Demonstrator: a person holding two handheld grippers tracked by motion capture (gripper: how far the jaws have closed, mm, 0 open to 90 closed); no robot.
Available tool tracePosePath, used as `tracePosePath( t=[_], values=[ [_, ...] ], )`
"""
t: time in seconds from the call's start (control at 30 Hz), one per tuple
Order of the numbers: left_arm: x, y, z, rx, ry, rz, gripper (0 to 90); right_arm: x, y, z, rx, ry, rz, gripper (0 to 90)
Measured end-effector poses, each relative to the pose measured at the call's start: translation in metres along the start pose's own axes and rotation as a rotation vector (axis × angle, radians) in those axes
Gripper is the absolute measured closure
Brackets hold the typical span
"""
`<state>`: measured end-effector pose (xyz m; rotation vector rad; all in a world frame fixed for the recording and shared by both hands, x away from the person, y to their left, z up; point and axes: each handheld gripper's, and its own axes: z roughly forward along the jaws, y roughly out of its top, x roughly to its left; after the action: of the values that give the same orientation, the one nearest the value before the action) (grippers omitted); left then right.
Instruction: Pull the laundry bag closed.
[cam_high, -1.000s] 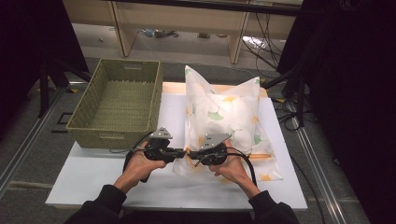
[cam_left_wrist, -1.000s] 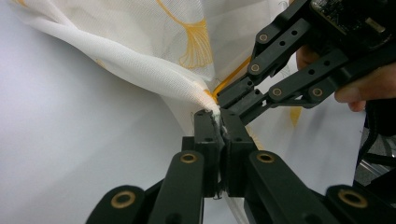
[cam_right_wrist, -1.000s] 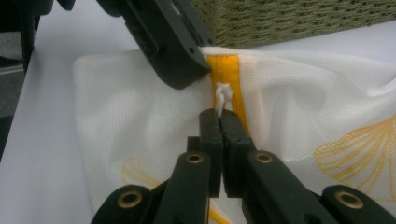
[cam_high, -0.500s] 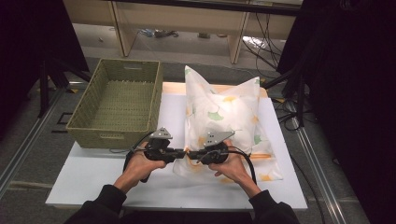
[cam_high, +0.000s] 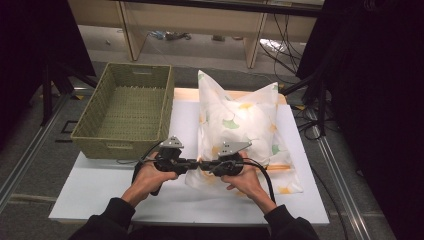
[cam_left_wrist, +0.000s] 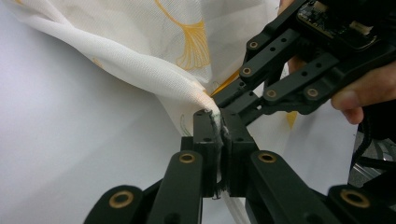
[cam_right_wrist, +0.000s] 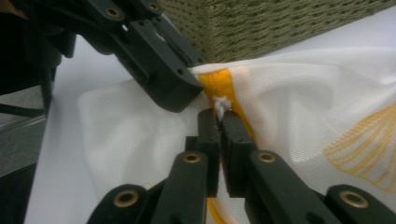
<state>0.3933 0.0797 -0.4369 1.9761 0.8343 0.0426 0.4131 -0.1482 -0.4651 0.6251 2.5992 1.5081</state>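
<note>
High view: pillow in a white ginkgo-print cover lies on the white table, right of centre, running from 12 toward 5 o'clock. Green woven basket sits at 10 o'clock, just beside the pillow's left edge.

Left gripper and right gripper meet tip to tip at the pillow's near-left corner, about 6 o'clock. Left gripper view: jaws pinched tight on a fold of the cover fabric. Right gripper view: jaws clamped on the fabric next to the orange seam strip, with the other gripper right alongside.

Handling guess: cover is thin, soft and loose, likely slippery mesh, and bunches easily; filling is light and squashy. Best grip is at the hem or corner, with plenty of cloth in the bite.

Room: bare table at 7 to 8 o'clock; basket wall close at 10; near table edge close behind the hands; right table edge near the pillow at 3 to 4.
</note>
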Motion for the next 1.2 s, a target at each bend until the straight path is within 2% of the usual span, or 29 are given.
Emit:
tracePosePath(
  t=[0.03, 0.1, 0.13, 0.17, 0.2, 0.23, 0.27, 0.3, 0.33, 0.37, 0.4, 0.43, 0.47, 0.5, 0.6, 0.67, 0.73, 0.77, 0.8, 0.83, 0.87, 0.9, 0.97, 1.0, 1.03, 1.07, 1.1, 1.13, 1.2],
  values=[
    [0.000, 0.000, 0.000, 0.000, 0.000, 0.001, 85.5, -0.001, 0.000, 0.001, -0.014, -0.007, -0.022, 90.0],
    [0.001, 0.000, -0.001, -0.003, -0.005, 0.009, 85.6, 0.001, 0.000, 0.001, -0.006, -0.010, -0.021, 90.0],
    [-0.004, -0.001, -0.001, -0.005, -0.001, -0.069, 85.6, 0.001, 0.000, 0.000, -0.012, -0.019, -0.048, 90.0],
    [-0.004, -0.001, -0.001, -0.004, -0.002, -0.074, 85.6, 0.001, 0.001, 0.000, -0.009, -0.024, -0.058, 90.0],
    [-0.005, -0.002, 0.000, -0.004, -0.001, -0.071, 85.6, 0.002, 0.001, 0.000, 0.000, -0.010, -0.038, 90.0],
    [-0.004, -0.002, 0.000, -0.001, -0.002, -0.060, 85.6, 0.002, 0.001, -0.001, 0.009, -0.017, -0.050, 90.0],
    [-0.005, -0.002, 0.000, -0.003, -0.004, -0.064, 85.7, 0.002, 0.002, -0.002, 0.021, -0.040, -0.076, 90.0],
    [-0.006, -0.002, 0.000, -0.004, 0.000, -0.076, 85.8, 0.005, 0.002, -0.001, 0.009, -0.053, -0.054, 90.0],
    [-0.005, -0.001, 0.000, 0.006, -0.001, -0.040, 85.9, 0.004, 0.002, -0.002, 0.018, -0.058, -0.076, 90.0],
    [-0.007, -0.002, 0.001, 0.001, 0.008, -0.048, 86.1, 0.005, 0.002, -0.002, 0.046, -0.043, -0.061, 90.0],
    [-0.006, -0.002, 0.001, 0.008, 0.007, -0.032, 86.2, 0.004, 0.002, -0.001, 0.033, -0.056, -0.079, 90.0],
    [-0.009, -0.002, 0.002, 0.017, -0.007, -0.050, 86.4, 0.005, 0.003, -0.002, 0.052, -0.056, -0.079, 90.0],
    [-0.009, -0.002, 0.002, 0.016, -0.001, -0.048, 86.5, 0.006, 0.002, -0.001, 0.051, -0.058, -0.074, 90.0],
    [-0.007, -0.002, 0.002, 0.017, 0.008, -0.018, 86.5, 0.006, 0.001, -0.001, 0.049, -0.060, -0.065, 90.0],
    [-0.007, -0.003, 0.003, 0.017, 0.010, -0.012, 86.7, 0.005, 0.002, -0.003, 0.097, -0.077, -0.074, 90.0],
    [-0.007, -0.003, 0.002, 0.018, 0.015, -0.014, 86.7, 0.004, 0.000, -0.002, 0.093, -0.076, -0.084, 90.0],
    [-0.005, -0.002, 0.001, 0.017, 0.016, 0.009, 86.7, 0.005, 0.001, -0.003, 0.101, -0.081, -0.077, 90.0],
    [-0.005, -0.002, 0.001, 0.014, 0.017, -0.002, 86.7, 0.005, 0.001, -0.003, 0.104, -0.078, -0.076, 90.0],
    [-0.007, -0.002, 0.000, 0.012, 0.019, -0.020, 86.8, 0.005, 0.000, -0.003, 0.120, -0.096, -0.081, 90.0],
    [-0.006, -0.002, -0.001, 0.010, 0.020, -0.012, 86.8, 0.002, -0.001, -0.003, 0.120, -0.101, -0.115, 90.0],
    [-0.007, -0.002, -0.001, 0.007, 0.016, -0.022, 86.8, 0.003, -0.003, -0.003, 0.125, -0.098, -0.066, 90.0],
    [-0.007, -0.002, -0.002, 0.004, 0.023, -0.023, 86.8, 0.001, -0.003, -0.003, 0.118, -0.103, -0.085, 90.0],
    [-0.005, -0.002, -0.003, 0.003, 0.024, -0.015, 86.8, 0.000, -0.004, -0.006, 0.124, -0.099, -0.075, 90.0],
    [-0.005, -0.002, -0.004, 0.004, 0.023, -0.026, 86.8, 0.000, -0.004, -0.007, 0.123, -0.102, -0.086, 90.0],
    [-0.005, -0.003, -0.003, 0.004, 0.005, -0.027, 86.8, 0.000, -0.004, -0.010, 0.125, -0.101, -0.075, 90.0],
    [-0.006, -0.003, -0.003, 0.004, 0.023, -0.030, 86.8, 0.000, -0.005, -0.011, 0.116, -0.112, -0.091, 90.0],
    [-0.007, -0.003, -0.003, 0.004, 0.018, -0.039, 86.8, 0.001, -0.005, -0.013, 0.132, -0.109, -0.066, 90.0],
    [-0.008, -0.003, -0.003, 0.005, 0.015, -0.046, 86.8, 0.000, -0.005, -0.013, 0.131, -0.113, -0.078, 90.0],
    [-0.008, -0.002, -0.004, 0.002, 0.009, -0.033, 86.7, 0.001, -0.006, -0.011, 0.128, -0.094, -0.068, 90.0]
  ],
)
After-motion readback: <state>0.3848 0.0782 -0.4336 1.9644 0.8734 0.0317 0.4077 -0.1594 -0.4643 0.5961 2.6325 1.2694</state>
